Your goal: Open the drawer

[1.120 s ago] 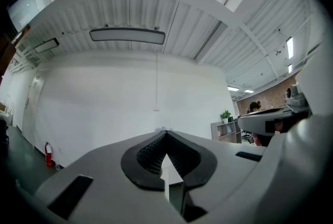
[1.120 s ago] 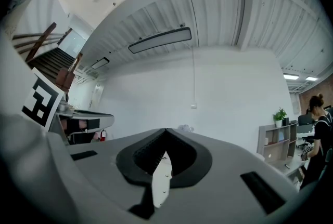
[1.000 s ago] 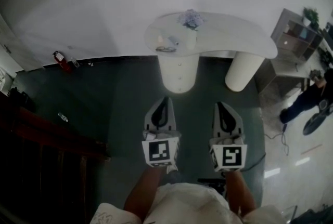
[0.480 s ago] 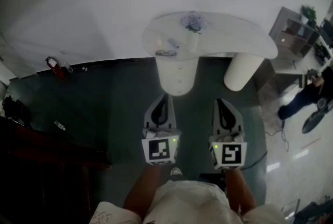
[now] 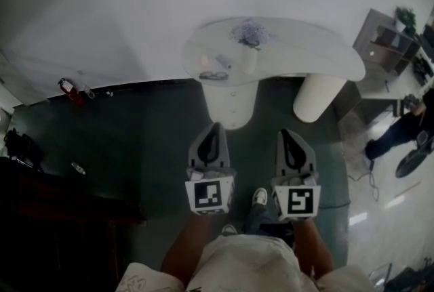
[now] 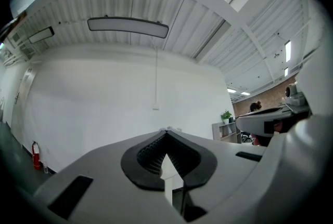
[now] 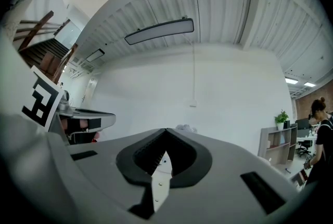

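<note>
Left gripper (image 5: 215,129): held level in the person's left hand, near the body, pointing at the table; fingers closed together, nothing between them.
Right gripper (image 5: 286,134): just beside the left one, a gap between the two, pointing the same way; fingers likewise closed and empty.
Marker cubes: one on the near end of each gripper, left (image 5: 209,194) and right (image 5: 297,201), black-and-white squares facing up.
Table (image 5: 305,47): white, with a rounded top, standing against the far wall (image 5: 135,6) beyond both grippers.
Pedestal (image 5: 230,97): the table's left support, a white column straight beyond the left gripper and well apart from it.
Drawer (image 5: 234,85): set in the front of that pedestal and marked by a small knob, with a second knob below; its front looks flush with the column, as far as the head view shows.
Second leg (image 5: 317,97): plain white column, right of the pedestal.
Flowers (image 5: 249,33): pale bunch on the table top, above the pedestal.
Glasses (image 5: 213,75): lying at the table's near left edge.
Floor (image 5: 135,135): dark green under the grippers, paler at the right.
Shoe (image 5: 259,197): white, on the floor between the two grippers.
Fire extinguisher (image 5: 68,89): red, at the foot of the wall, far left.
Bottle (image 5: 79,168): small, lying on the floor at the left.
Shelf unit (image 5: 390,47): grey, right of the table, with a plant (image 5: 407,15) on top.
Bystander (image 5: 400,131): in dark clothes, at the right edge.
</note>
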Demonstrator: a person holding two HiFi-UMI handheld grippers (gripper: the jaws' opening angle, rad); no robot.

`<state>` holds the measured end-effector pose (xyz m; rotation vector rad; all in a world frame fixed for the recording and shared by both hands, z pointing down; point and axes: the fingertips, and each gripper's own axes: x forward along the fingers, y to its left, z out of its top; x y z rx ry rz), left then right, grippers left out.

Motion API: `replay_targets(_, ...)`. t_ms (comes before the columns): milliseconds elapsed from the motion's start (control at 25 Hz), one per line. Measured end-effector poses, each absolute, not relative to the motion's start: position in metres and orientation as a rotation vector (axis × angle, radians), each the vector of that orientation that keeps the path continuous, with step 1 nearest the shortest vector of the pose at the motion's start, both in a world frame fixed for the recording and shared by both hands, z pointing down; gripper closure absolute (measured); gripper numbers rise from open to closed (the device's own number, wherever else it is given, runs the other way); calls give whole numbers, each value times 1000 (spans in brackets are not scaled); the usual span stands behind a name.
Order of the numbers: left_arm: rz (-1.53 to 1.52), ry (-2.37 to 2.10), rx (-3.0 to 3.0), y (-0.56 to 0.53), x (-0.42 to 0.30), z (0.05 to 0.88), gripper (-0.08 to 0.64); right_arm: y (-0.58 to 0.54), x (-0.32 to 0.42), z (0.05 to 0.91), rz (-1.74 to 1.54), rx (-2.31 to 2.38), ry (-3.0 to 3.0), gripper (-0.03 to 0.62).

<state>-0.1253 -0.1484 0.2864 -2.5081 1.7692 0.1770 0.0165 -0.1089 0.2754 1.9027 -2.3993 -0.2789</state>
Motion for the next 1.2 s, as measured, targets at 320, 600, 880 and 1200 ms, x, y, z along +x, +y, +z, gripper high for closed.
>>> replay_targets(320, 167, 1825, -2473, -215, -83, 283, 561, -186, 59, 276, -257, 1871, -2448, 588)
replay_targets(600, 130, 1887, -2438, -265, -53, 287, 562, -244, 96, 279, -232, 1846, -2482, 588)
replay_targets(880, 90, 1915, -2407, -299, -24, 291, 561, -282, 125, 292, -178, 1819, -2504, 588)
replay_targets(1200, 54, 1936, -2378, -320, -13, 303, 561, -309, 135, 309, -144, 1787, -2521, 588)
